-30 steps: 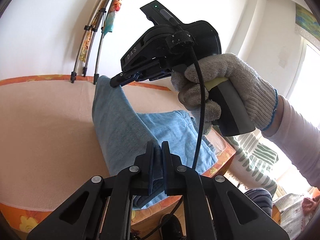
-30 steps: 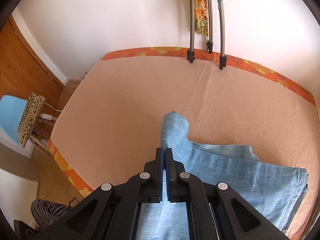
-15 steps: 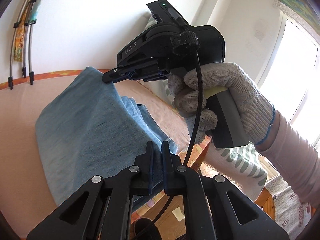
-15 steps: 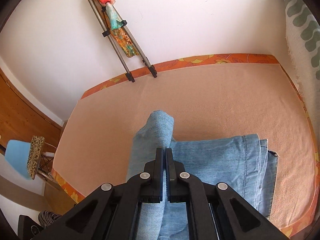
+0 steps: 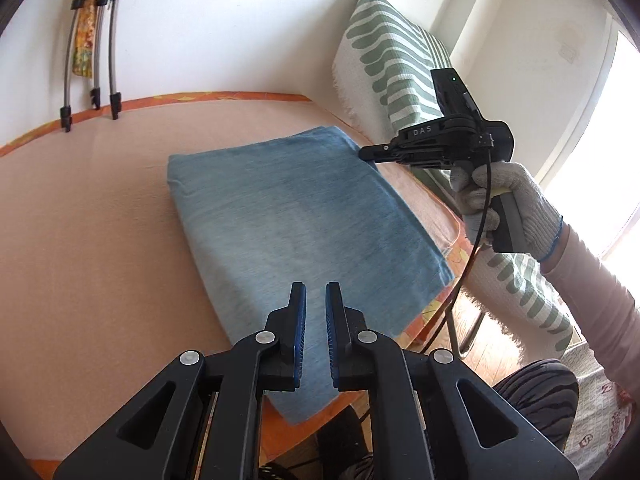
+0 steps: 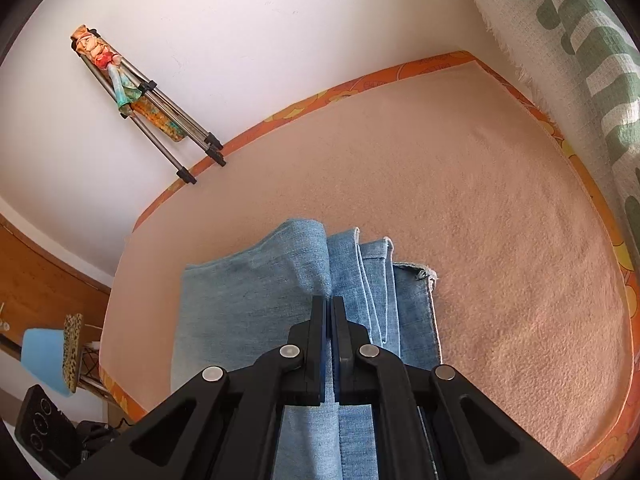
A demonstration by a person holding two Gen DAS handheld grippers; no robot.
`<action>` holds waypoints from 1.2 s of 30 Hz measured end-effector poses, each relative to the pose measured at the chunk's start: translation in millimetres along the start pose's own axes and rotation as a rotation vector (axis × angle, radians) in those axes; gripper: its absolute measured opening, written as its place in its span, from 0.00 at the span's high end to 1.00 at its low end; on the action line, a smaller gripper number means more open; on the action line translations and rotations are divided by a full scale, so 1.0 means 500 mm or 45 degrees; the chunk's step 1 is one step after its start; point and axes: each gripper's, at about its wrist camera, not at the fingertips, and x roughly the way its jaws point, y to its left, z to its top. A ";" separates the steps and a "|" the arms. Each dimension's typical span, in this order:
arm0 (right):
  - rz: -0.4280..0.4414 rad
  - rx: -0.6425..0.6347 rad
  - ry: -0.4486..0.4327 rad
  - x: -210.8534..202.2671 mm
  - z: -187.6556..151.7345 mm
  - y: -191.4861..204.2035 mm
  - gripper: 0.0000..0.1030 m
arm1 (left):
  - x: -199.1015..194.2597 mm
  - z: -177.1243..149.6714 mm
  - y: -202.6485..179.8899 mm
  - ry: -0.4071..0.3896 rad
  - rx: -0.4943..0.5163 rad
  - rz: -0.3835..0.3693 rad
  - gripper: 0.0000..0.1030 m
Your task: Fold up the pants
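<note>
The light blue denim pants point(image 5: 296, 220) lie folded into a flat rectangle on the peach bed cover point(image 5: 88, 240), near its right edge. My left gripper point(image 5: 316, 292) is slightly open and empty, just above the near end of the fold. My right gripper point(image 6: 330, 304) is shut on the top layer of the pants point(image 6: 248, 300) at the far right corner; it also shows in the left wrist view point(image 5: 366, 153), held by a gloved hand. Stacked hem edges point(image 6: 376, 280) lie to its right.
A green-and-white patterned cloth point(image 5: 392, 52) hangs over furniture right of the bed. Folded tripod legs point(image 5: 92, 92) lean on the white wall at the far edge. A blue chair point(image 6: 44, 352) and wooden floor lie beyond the bed's left side.
The lifted fold of the pants has been carried over and laid flat onto the rest. My left gripper has let go of the denim and opened a little. The right gripper still holds it.
</note>
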 end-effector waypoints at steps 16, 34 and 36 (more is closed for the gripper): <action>0.028 0.066 -0.161 -0.115 0.038 -0.067 1.00 | 0.068 0.070 0.034 -0.028 0.029 0.056 0.77; -0.093 -0.259 -0.017 0.051 0.036 0.067 0.69 | 0.061 0.020 0.073 -0.032 -0.038 0.110 0.71; -0.138 -0.318 -0.016 0.061 0.027 0.087 0.77 | 0.063 0.020 0.087 -0.019 -0.056 0.123 0.71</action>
